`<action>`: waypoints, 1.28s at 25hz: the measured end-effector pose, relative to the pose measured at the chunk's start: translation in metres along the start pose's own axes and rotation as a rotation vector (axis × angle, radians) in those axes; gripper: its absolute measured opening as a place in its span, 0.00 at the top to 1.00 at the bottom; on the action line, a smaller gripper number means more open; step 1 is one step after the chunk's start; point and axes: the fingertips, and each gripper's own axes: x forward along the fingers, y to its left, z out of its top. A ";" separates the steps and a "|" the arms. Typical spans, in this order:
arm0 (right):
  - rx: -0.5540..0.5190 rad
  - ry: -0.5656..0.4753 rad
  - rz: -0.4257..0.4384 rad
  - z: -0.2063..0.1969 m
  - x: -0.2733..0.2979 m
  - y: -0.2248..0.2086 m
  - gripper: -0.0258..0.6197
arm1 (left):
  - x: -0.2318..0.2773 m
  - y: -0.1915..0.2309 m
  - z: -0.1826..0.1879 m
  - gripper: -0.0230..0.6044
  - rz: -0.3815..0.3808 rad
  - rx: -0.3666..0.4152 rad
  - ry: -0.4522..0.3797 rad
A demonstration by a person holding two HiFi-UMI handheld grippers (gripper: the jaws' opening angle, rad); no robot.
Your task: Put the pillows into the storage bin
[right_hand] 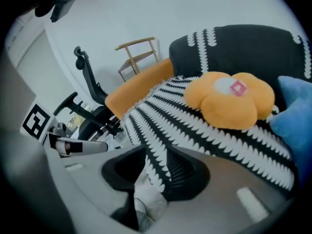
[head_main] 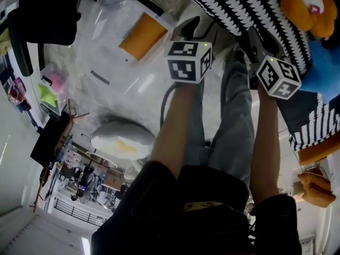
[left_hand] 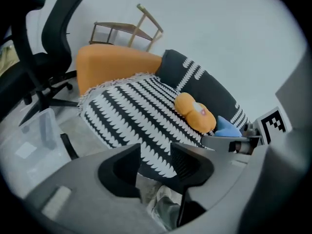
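Note:
An orange flower pillow [head_main: 305, 4] [left_hand: 195, 112] [right_hand: 229, 99] and a blue pillow [head_main: 326, 68] [left_hand: 226, 126] [right_hand: 297, 106] lie on a black-and-white striped cover [head_main: 249, 4] [left_hand: 131, 116] [right_hand: 204, 130]. The clear storage bin [head_main: 114, 7] [left_hand: 41, 128] stands on the floor to the left, with an orange pillow [head_main: 142, 35] seen inside it. My left gripper [head_main: 192, 25] [left_hand: 155, 152] hangs at the cover's near edge, its jaws apart and empty. My right gripper [head_main: 254, 39] [right_hand: 157, 155] is beside it with a narrower gap; the striped edge shows in that gap, not visibly pinched.
A fried-egg pillow [head_main: 122, 139] lies on the floor at lower left. More orange cushions [head_main: 319, 190] sit at the right. A black office chair [head_main: 48, 9] [left_hand: 44, 57] stands beside the bin, a wooden chair [left_hand: 129, 30] behind. The person's legs [head_main: 223, 121] are below the grippers.

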 end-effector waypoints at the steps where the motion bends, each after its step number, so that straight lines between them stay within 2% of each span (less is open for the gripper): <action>1: 0.011 -0.015 -0.020 0.006 -0.008 -0.018 0.73 | 0.010 -0.017 0.004 0.64 -0.011 0.019 0.006; 3: 0.036 -0.040 -0.062 0.016 -0.025 -0.054 0.66 | 0.031 -0.048 0.011 0.61 -0.034 0.051 0.014; 8: 0.054 -0.078 -0.162 0.041 -0.057 -0.137 0.60 | 0.078 -0.120 0.029 0.50 -0.090 0.075 0.021; 12: -0.007 -0.081 -0.225 0.068 -0.080 -0.198 0.59 | 0.112 -0.176 0.043 0.47 -0.116 0.091 0.023; 15: -0.063 -0.087 -0.260 0.093 -0.087 -0.242 0.59 | 0.135 -0.204 0.058 0.47 -0.092 0.078 0.003; 19: -0.092 -0.079 -0.267 0.114 -0.077 -0.289 0.59 | 0.172 -0.225 0.054 0.47 -0.068 0.094 0.038; 23: -0.152 -0.017 -0.269 0.123 -0.059 -0.309 0.58 | 0.197 -0.234 0.052 0.47 -0.031 0.084 0.070; 26: -0.143 0.057 -0.278 0.122 -0.039 -0.326 0.47 | 0.218 -0.232 0.050 0.48 0.016 0.112 0.132; 29: -0.179 0.133 -0.276 0.121 -0.020 -0.330 0.46 | 0.236 -0.229 0.050 0.55 0.044 0.151 0.190; 32: -0.193 0.175 -0.257 0.123 -0.014 -0.331 0.48 | 0.243 -0.234 0.054 0.63 0.046 0.173 0.185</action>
